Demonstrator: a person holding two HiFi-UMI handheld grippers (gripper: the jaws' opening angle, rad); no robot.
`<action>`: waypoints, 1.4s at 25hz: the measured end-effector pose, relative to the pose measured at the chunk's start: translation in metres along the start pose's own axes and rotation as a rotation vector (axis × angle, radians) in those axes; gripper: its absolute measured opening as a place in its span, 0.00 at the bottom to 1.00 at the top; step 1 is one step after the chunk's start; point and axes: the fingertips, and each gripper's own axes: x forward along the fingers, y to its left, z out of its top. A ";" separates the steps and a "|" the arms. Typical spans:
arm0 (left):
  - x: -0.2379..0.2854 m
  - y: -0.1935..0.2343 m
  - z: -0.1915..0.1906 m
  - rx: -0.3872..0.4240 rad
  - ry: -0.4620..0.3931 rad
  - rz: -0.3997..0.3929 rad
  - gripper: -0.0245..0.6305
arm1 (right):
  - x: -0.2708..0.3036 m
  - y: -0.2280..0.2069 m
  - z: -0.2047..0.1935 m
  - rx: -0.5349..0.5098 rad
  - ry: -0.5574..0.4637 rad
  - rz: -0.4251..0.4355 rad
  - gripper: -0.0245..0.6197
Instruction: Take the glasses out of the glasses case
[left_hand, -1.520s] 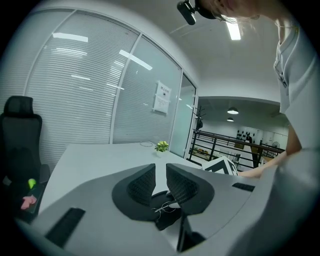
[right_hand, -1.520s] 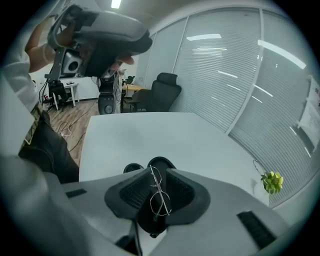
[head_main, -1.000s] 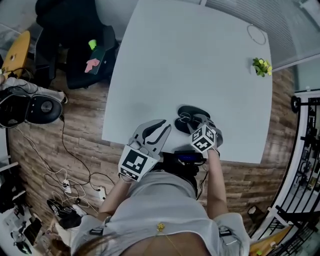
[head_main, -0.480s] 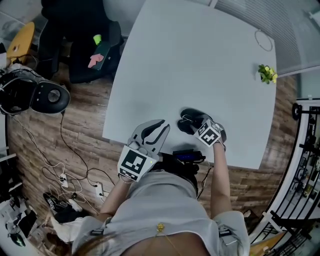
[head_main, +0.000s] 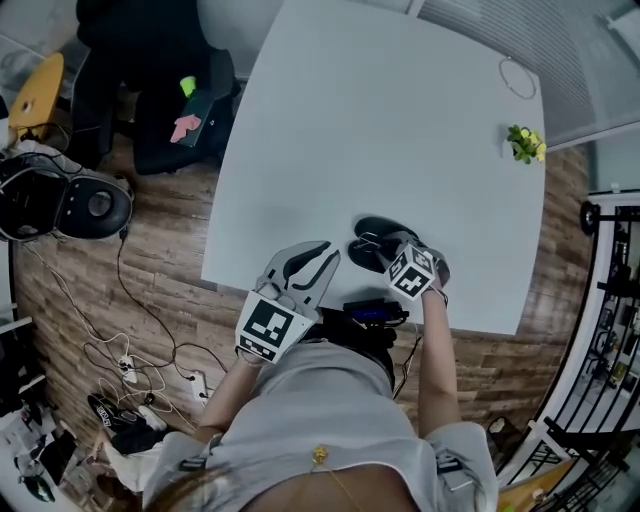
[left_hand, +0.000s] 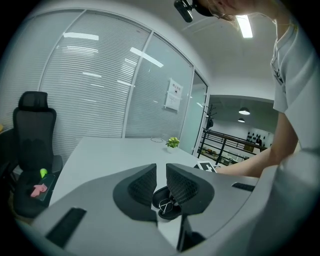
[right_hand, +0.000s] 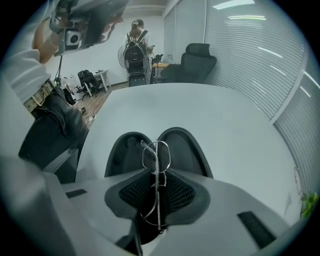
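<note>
Pale grey desk (head_main: 400, 120), seen from above and along each claw. Right claw (right_hand: 156, 186) points steeply down, its jaws closing on either side of the thin wire-framed glasses (right_hand: 156, 155), which stand on edge between the pads. Around them lies the black oval glasses case (right_hand: 185, 150), open in two halves near the desk's front edge. Left claw (left_hand: 161, 182) hovers just beside it, jaws narrowly apart and empty.

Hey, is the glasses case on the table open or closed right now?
Open. The glasses case shows two dark halves spread apart, and the glasses stand between the closing jaws of the right gripper.
</note>
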 end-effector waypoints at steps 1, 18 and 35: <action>0.001 -0.001 -0.001 0.001 0.001 -0.003 0.15 | -0.001 0.000 0.000 0.003 -0.002 -0.005 0.20; 0.005 -0.014 -0.005 0.033 0.010 -0.050 0.15 | -0.053 -0.008 0.017 -0.025 -0.029 -0.095 0.20; 0.008 -0.028 -0.001 0.067 0.001 -0.107 0.15 | -0.128 -0.006 0.050 -0.103 -0.050 -0.209 0.20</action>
